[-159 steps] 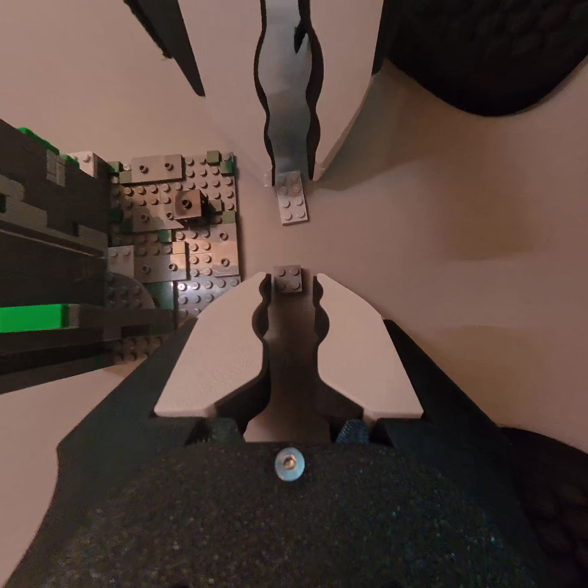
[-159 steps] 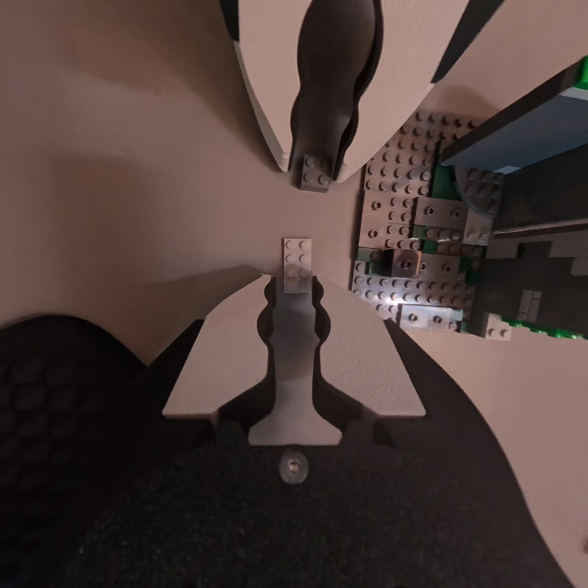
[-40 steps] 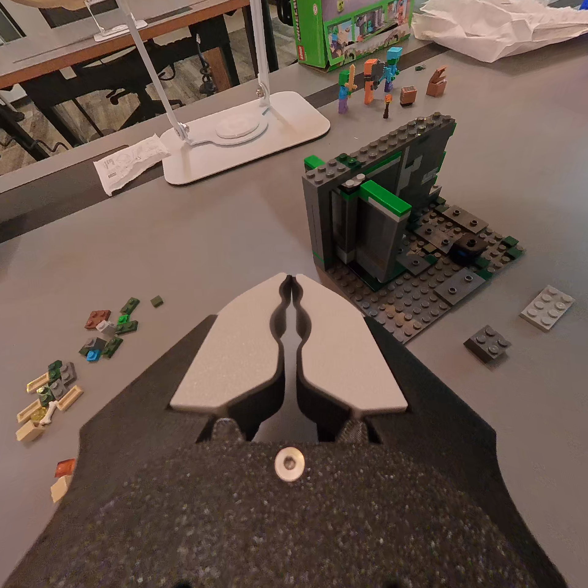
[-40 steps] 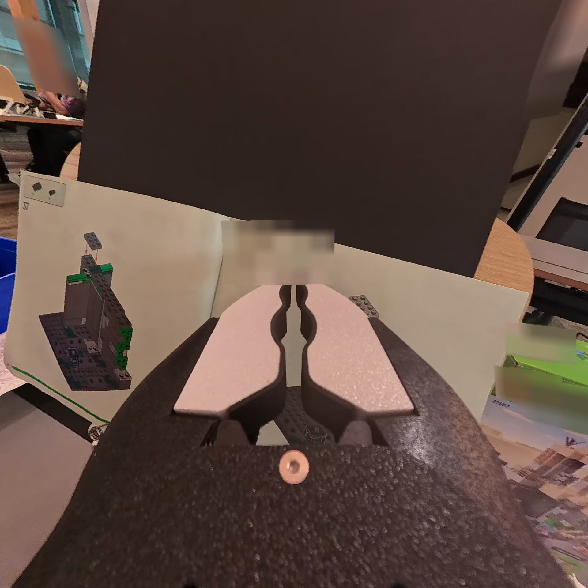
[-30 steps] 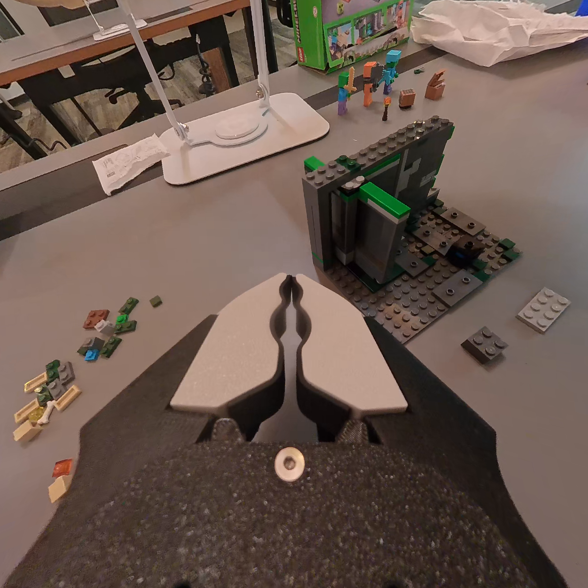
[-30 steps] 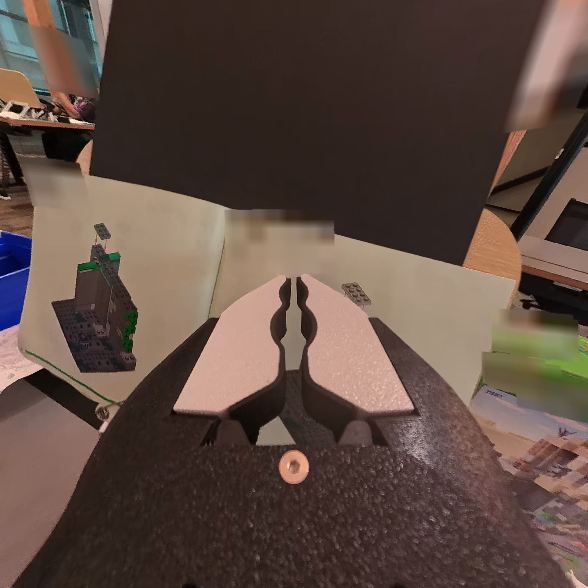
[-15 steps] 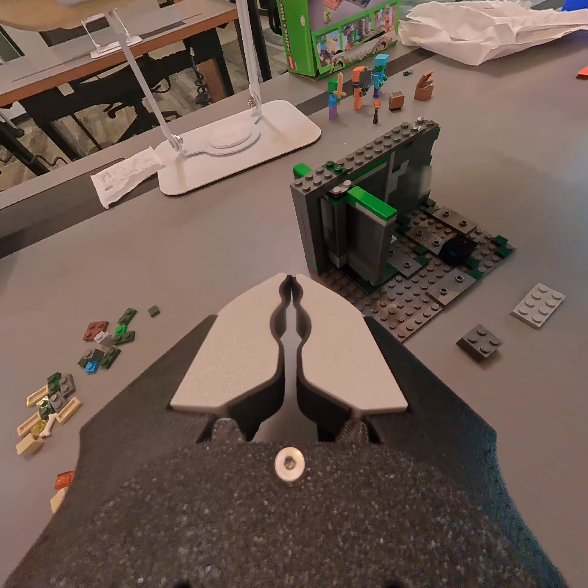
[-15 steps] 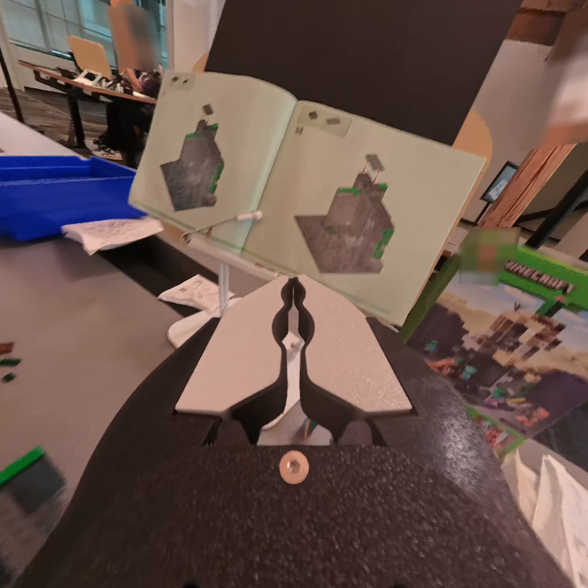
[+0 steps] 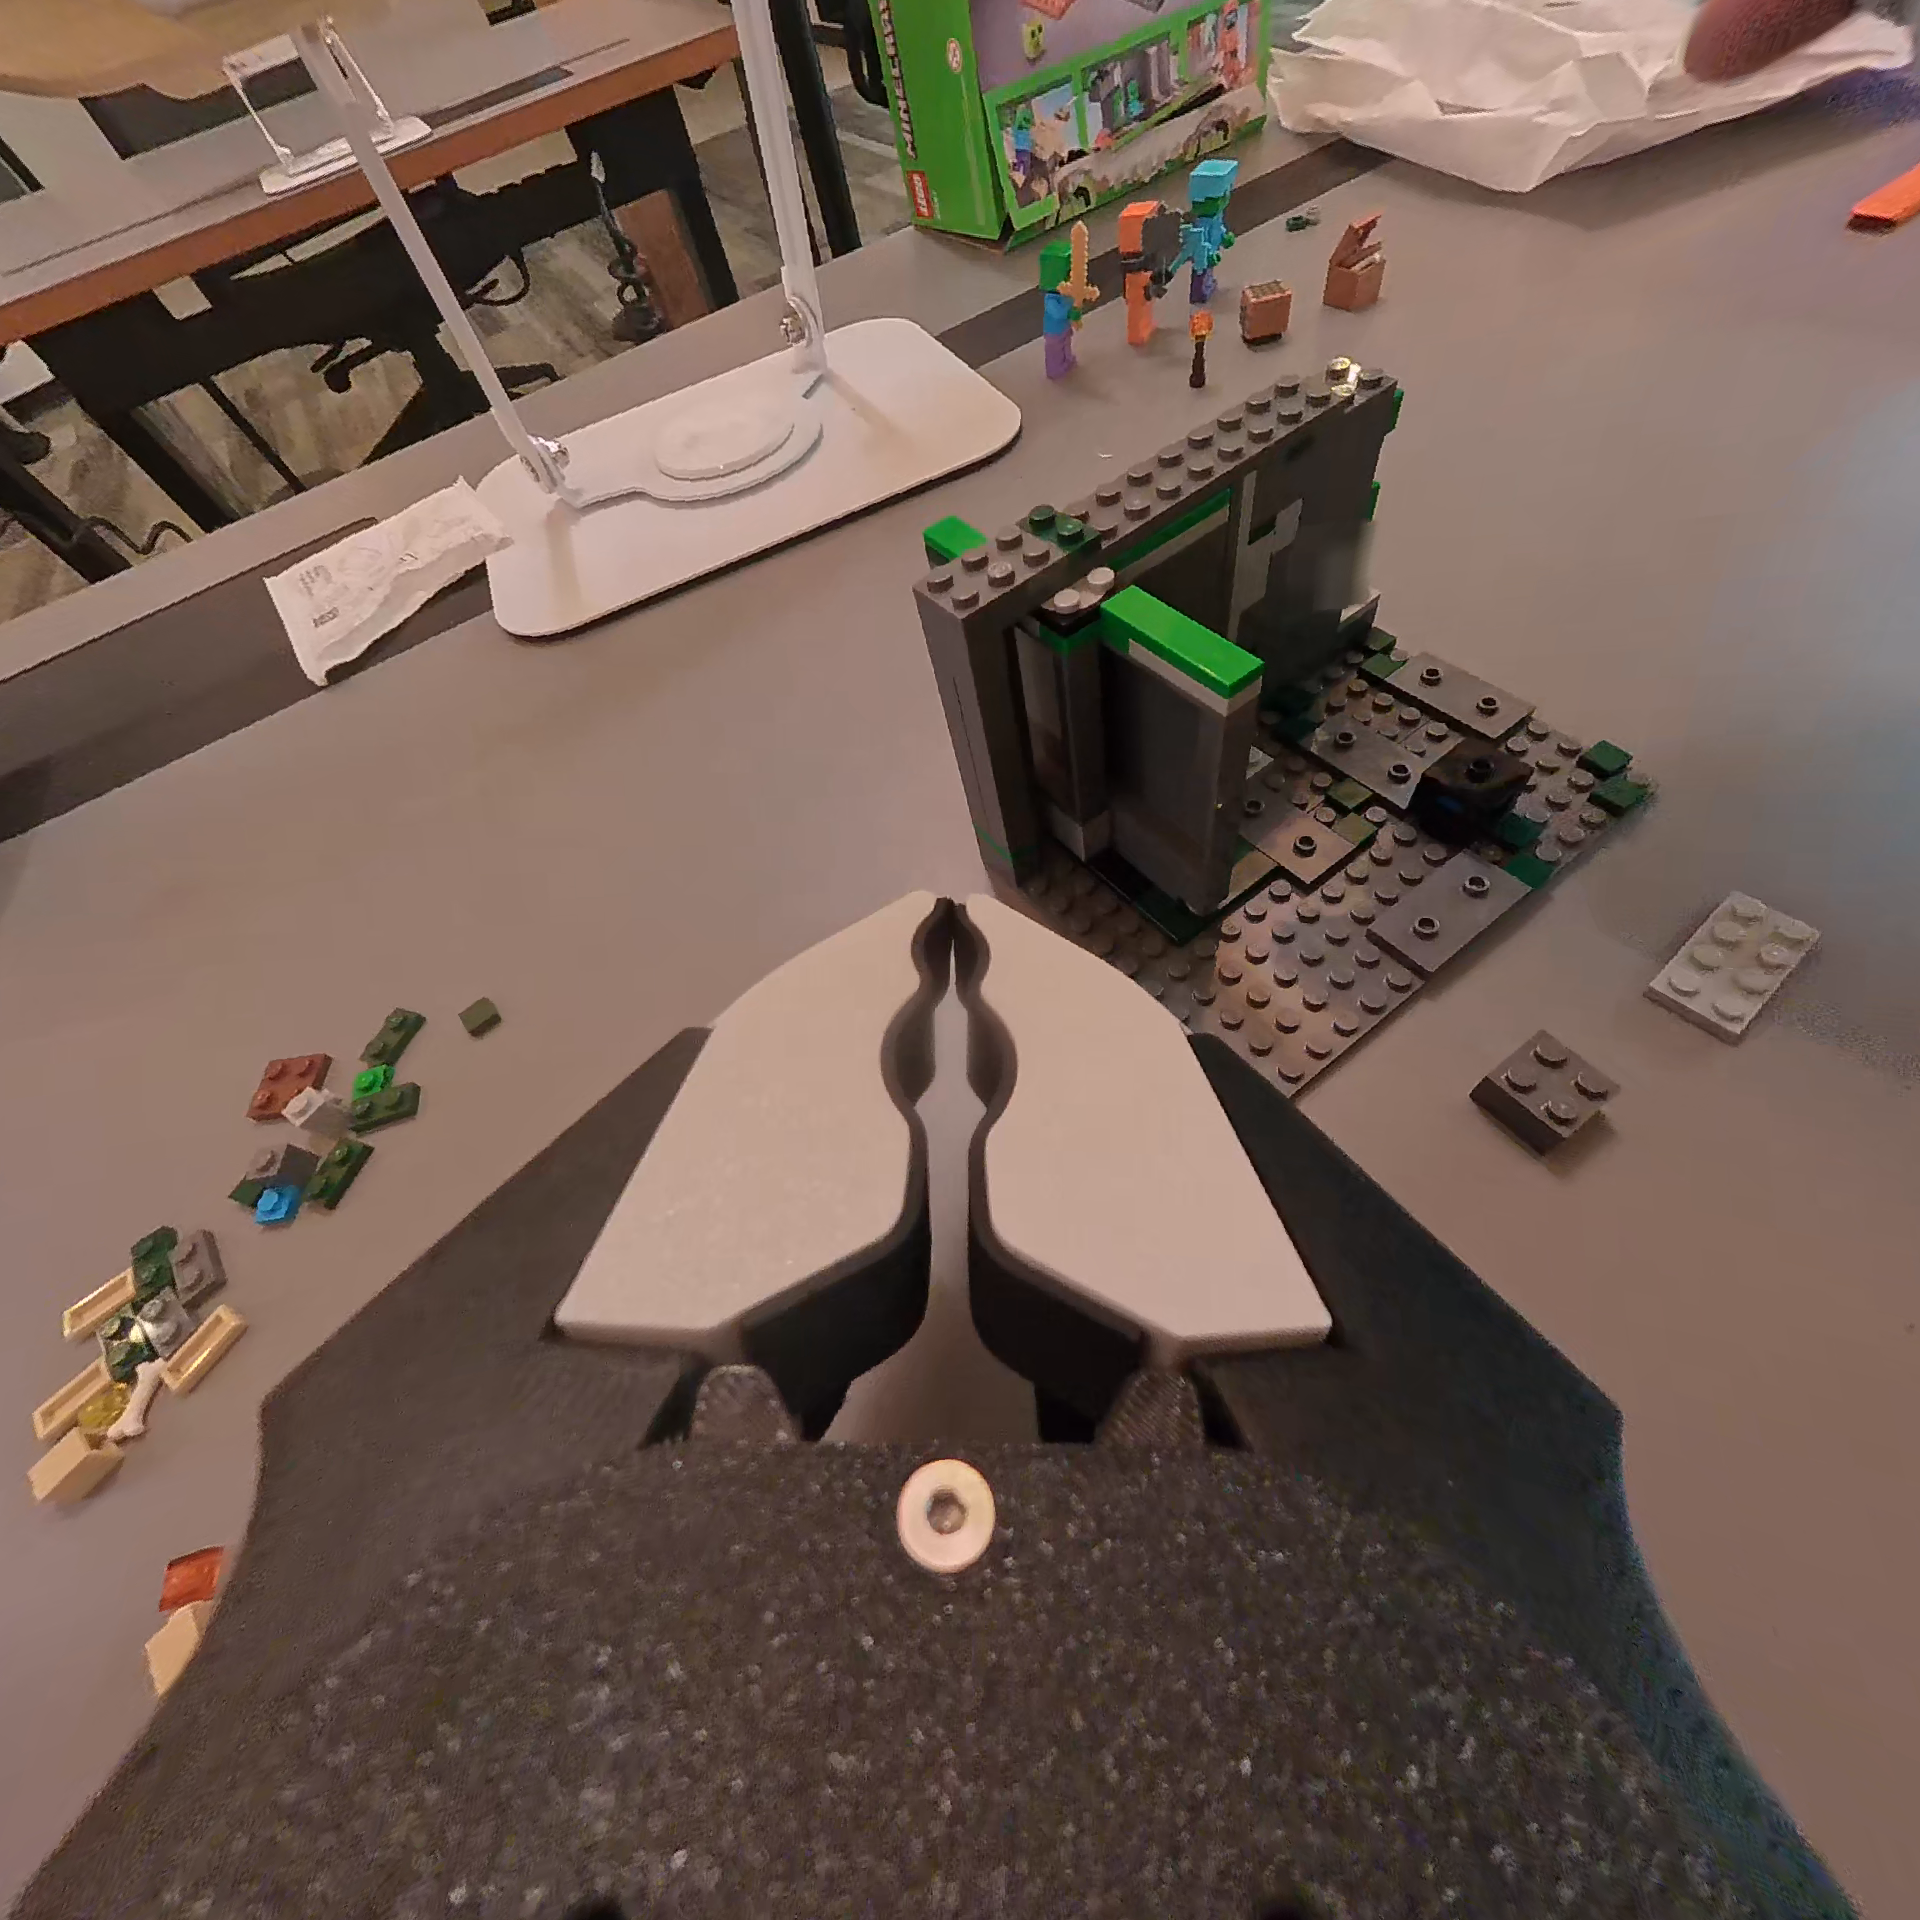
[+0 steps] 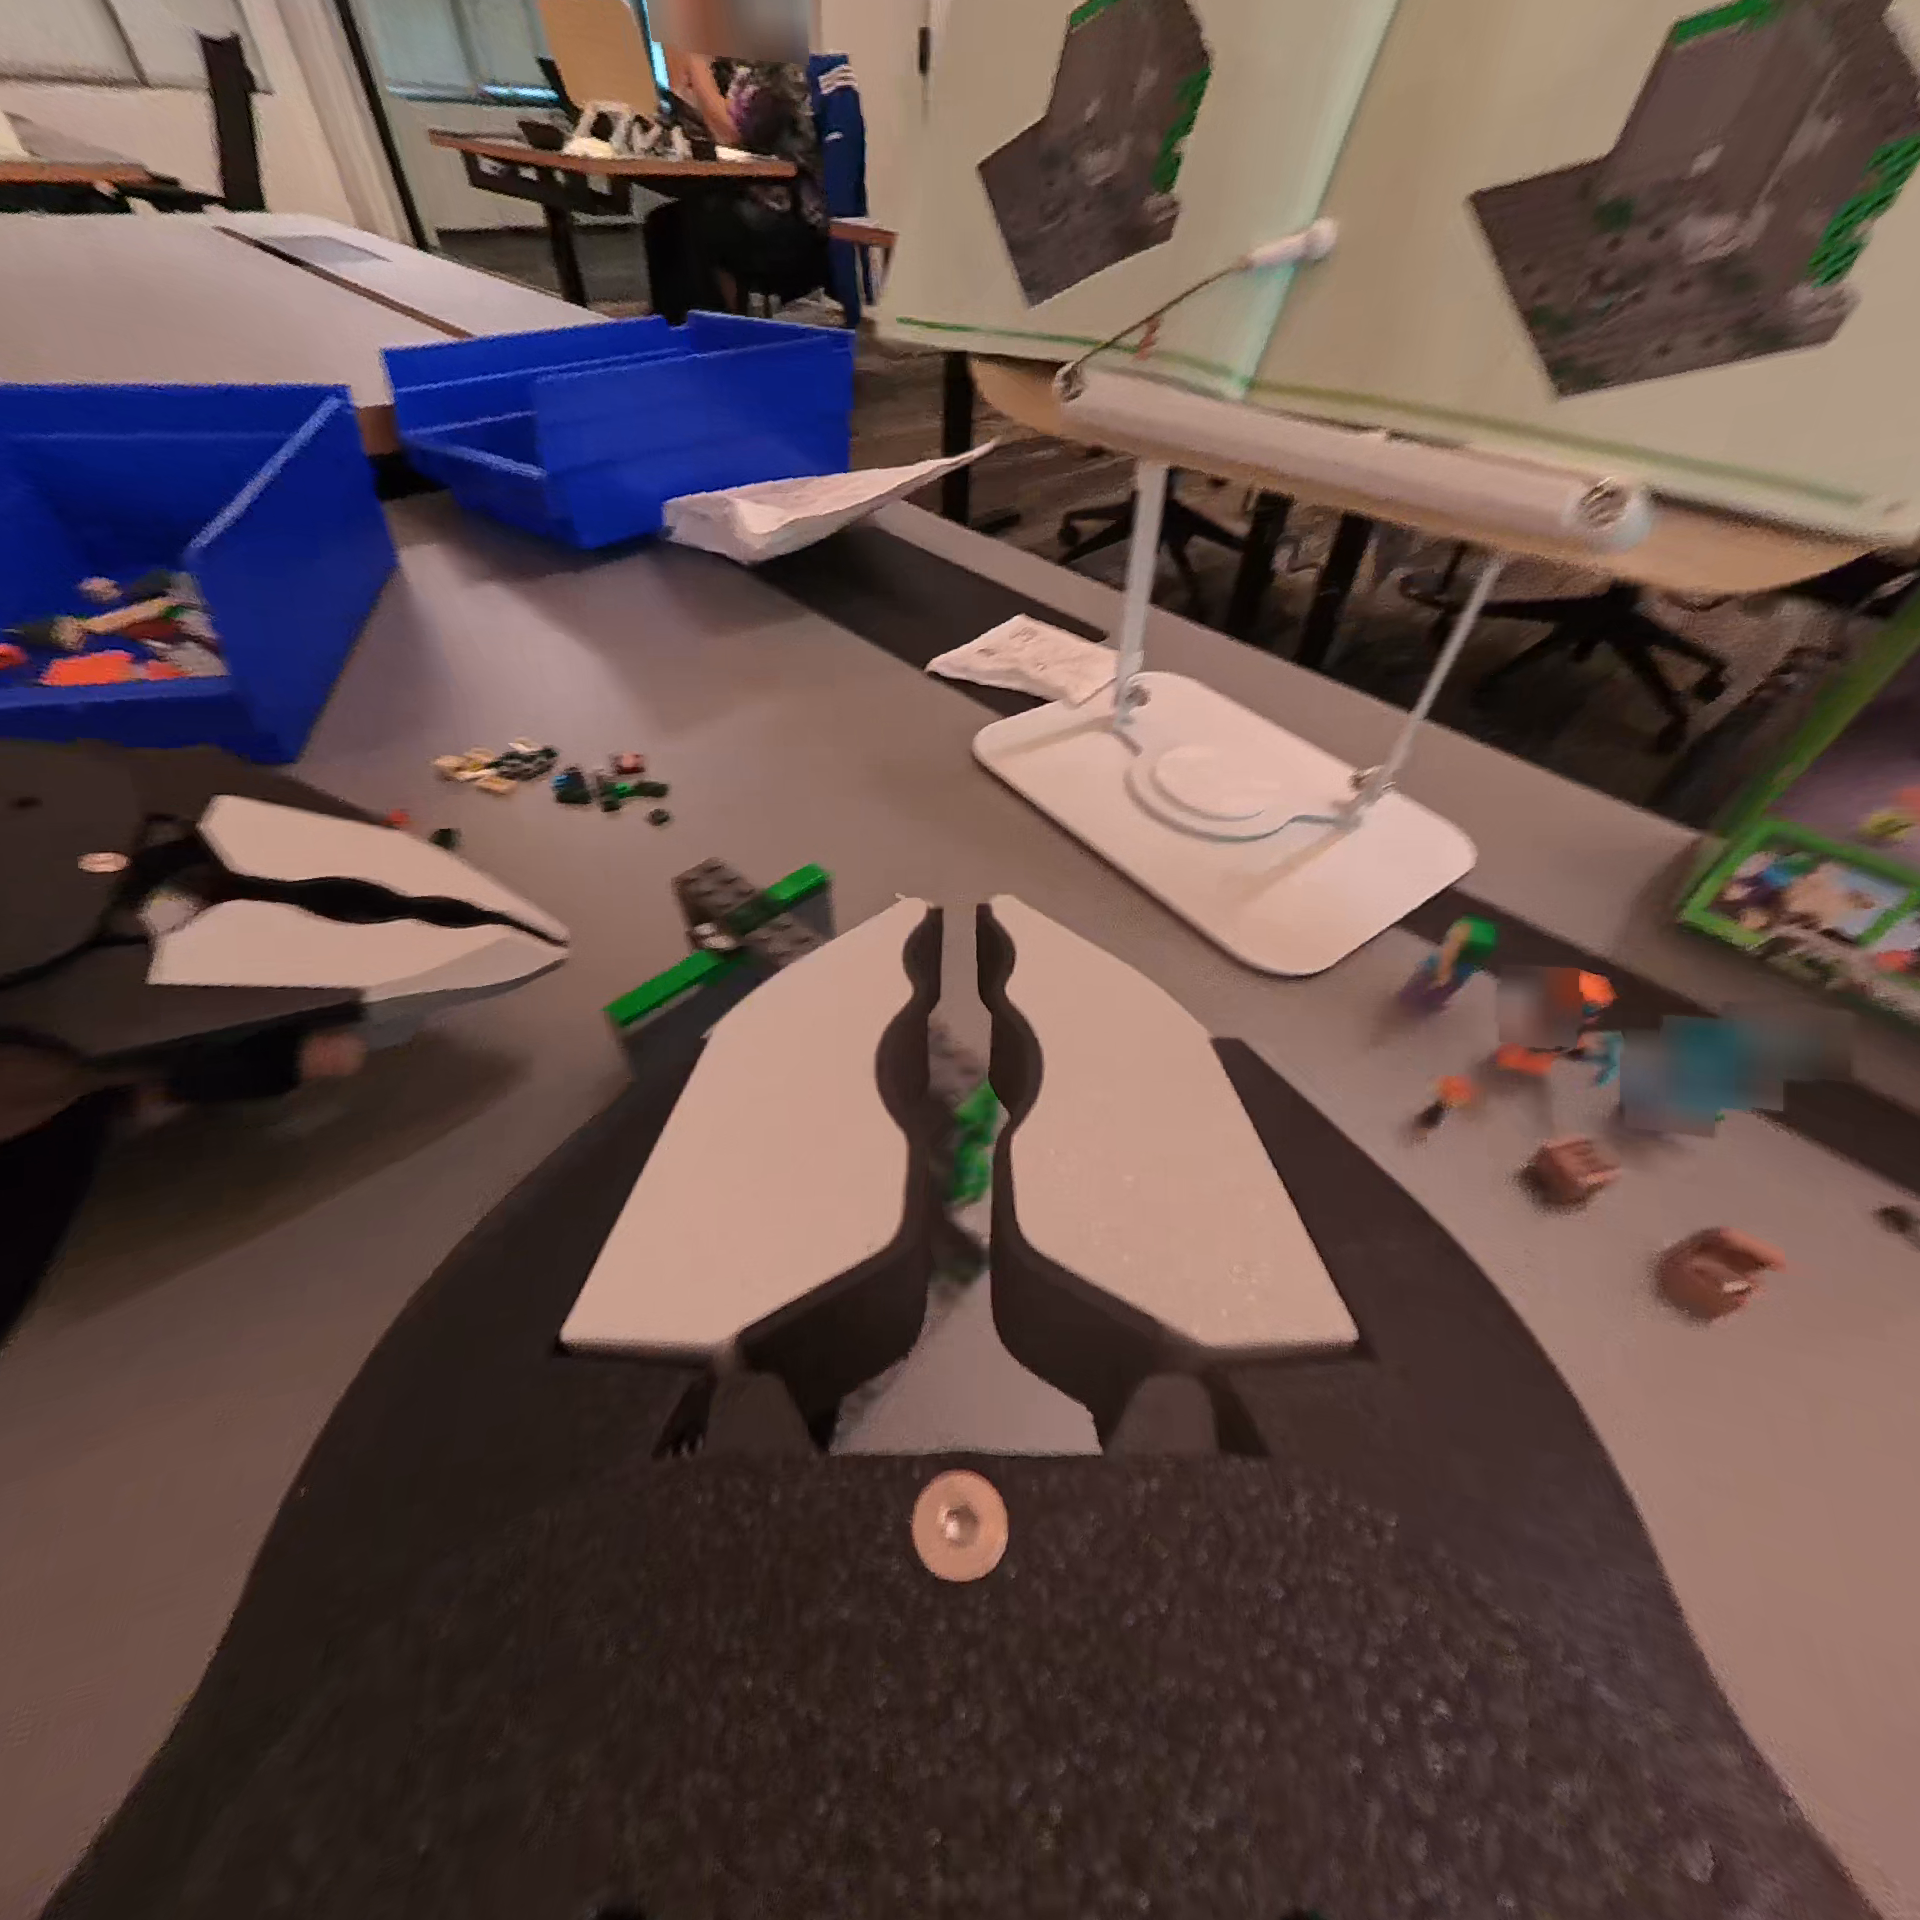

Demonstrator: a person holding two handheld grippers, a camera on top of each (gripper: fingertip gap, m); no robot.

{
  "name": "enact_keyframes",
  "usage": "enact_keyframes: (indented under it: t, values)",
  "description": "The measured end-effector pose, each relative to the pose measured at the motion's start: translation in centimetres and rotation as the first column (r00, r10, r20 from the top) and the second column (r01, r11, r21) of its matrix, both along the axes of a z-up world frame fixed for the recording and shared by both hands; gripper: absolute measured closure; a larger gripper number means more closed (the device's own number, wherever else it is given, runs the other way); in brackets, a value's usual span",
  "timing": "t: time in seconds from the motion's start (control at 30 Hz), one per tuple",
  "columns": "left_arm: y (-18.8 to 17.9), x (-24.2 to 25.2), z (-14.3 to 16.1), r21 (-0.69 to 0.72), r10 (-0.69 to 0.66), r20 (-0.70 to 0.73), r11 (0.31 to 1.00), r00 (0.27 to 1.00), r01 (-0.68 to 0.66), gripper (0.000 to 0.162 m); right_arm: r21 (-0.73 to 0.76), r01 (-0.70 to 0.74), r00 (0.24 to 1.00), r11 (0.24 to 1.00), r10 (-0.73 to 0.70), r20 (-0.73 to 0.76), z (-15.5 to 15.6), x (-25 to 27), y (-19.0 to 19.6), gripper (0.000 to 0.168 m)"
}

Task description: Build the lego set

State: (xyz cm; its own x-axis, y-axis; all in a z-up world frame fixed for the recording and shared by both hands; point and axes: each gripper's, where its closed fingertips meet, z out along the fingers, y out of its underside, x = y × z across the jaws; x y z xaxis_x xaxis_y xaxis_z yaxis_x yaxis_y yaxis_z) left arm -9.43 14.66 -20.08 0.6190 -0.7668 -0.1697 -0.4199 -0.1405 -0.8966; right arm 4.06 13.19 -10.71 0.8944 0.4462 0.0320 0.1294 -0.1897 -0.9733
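The dark grey and green lego build (image 9: 1195, 675) stands on its studded baseplate (image 9: 1299, 977) on the grey table. My left gripper (image 9: 951, 916) is shut and empty, just left of the baseplate's near corner. A light grey 2x4 plate (image 9: 1730, 966) and a dark grey 2x2 brick (image 9: 1545, 1091) lie to the right of the build. My right gripper (image 10: 956, 914) is empty, its jaws almost together with a slim gap, above the build (image 10: 748, 914), which it partly hides. The left gripper (image 10: 556, 940) also shows in the right wrist view, left of the build.
Small loose pieces (image 9: 312, 1122) lie at the left. A white book stand (image 9: 748, 468) holds the open instruction booklet (image 10: 1455, 208). Minifigures (image 9: 1132, 270), the green set box (image 9: 1070, 104) and white paper (image 9: 1558, 83) are behind. Blue bins (image 10: 208, 540) stand far left. The tips of one gripper are about 15 centimetres away from the tips of the other. My left gripper is the nearer one to the dark grey 2x2 brick (image 9: 1545, 1091): about 11 centimetres, against 20 centimetres. My left tips are roughly 15 centimetres from the light grey 2x4 plate (image 9: 1730, 966).
The right gripper has swung from facing the instruction booklet down toward the table and the build. The left gripper has barely moved and stays shut.
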Motion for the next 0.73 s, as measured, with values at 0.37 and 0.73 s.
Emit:
enact_keyframes:
  t: [0.37,0.73]
  values:
    - [-1.3,1.0,0.1,-0.020,-0.088,0.012,0.996,0.996,0.088,0.153,-0.084,-0.295,0.954,0.952,0.298,0.018,-4.6,-5.3,-3.9,0.151]
    - [-1.8,1.5,0.0,-0.020,-0.139,0.011,0.990,0.990,0.139,0.153,-0.350,-0.507,0.766,0.788,0.598,0.237,-10.8,-5.8,-8.2,0.150]
